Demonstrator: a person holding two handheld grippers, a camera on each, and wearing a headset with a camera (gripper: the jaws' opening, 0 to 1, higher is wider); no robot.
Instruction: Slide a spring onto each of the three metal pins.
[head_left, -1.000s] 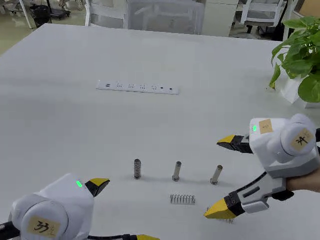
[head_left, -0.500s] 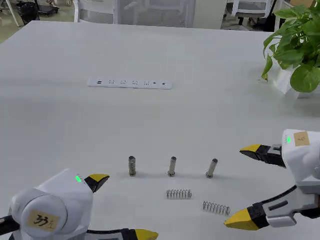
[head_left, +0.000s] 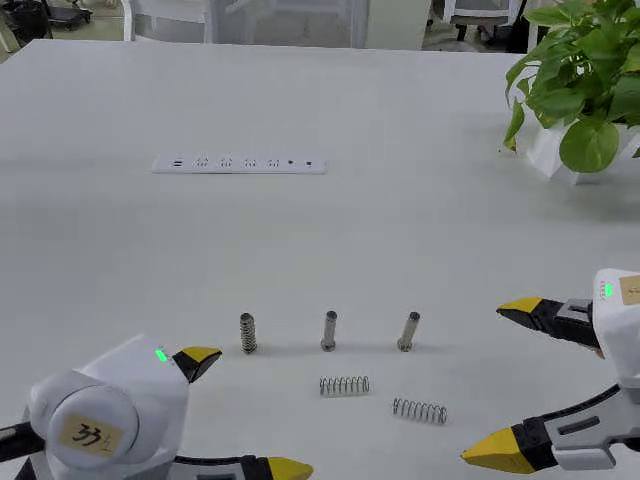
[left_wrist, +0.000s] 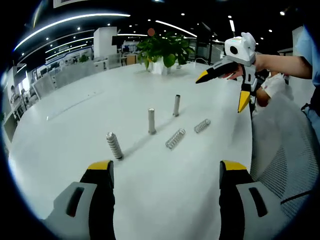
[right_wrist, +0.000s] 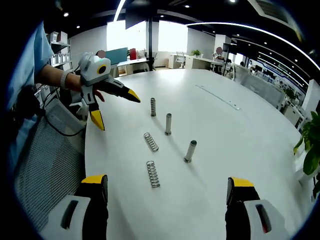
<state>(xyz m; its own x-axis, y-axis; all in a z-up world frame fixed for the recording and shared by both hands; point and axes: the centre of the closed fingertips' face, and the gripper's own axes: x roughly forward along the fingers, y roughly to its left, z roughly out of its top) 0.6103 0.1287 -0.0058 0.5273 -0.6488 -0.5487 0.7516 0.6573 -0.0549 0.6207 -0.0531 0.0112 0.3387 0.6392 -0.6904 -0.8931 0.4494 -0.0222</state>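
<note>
Three metal pins stand in a row on the white table. The left pin (head_left: 248, 333) wears a spring; the middle pin (head_left: 329, 330) and the right pin (head_left: 408, 331) are bare. Two loose springs lie in front of them, one (head_left: 344, 385) below the middle pin and one (head_left: 420, 411) further right. My left gripper (head_left: 243, 410) is open at the bottom left, short of the sprung pin (left_wrist: 114, 145). My right gripper (head_left: 515, 383) is open at the right, beside the nearer loose spring (right_wrist: 153, 174), with nothing between its jaws.
A white power strip (head_left: 239, 164) lies flat further back on the table. A potted green plant (head_left: 575, 85) stands at the far right. Chairs line the table's far edge. A mesh chair (left_wrist: 287, 145) is beside the table's near edge.
The right gripper has drawn back to the right and lower, away from the right-hand loose spring, which now lies uncovered. The head view tilted, shifting everything up-left. The left gripper has barely moved.
</note>
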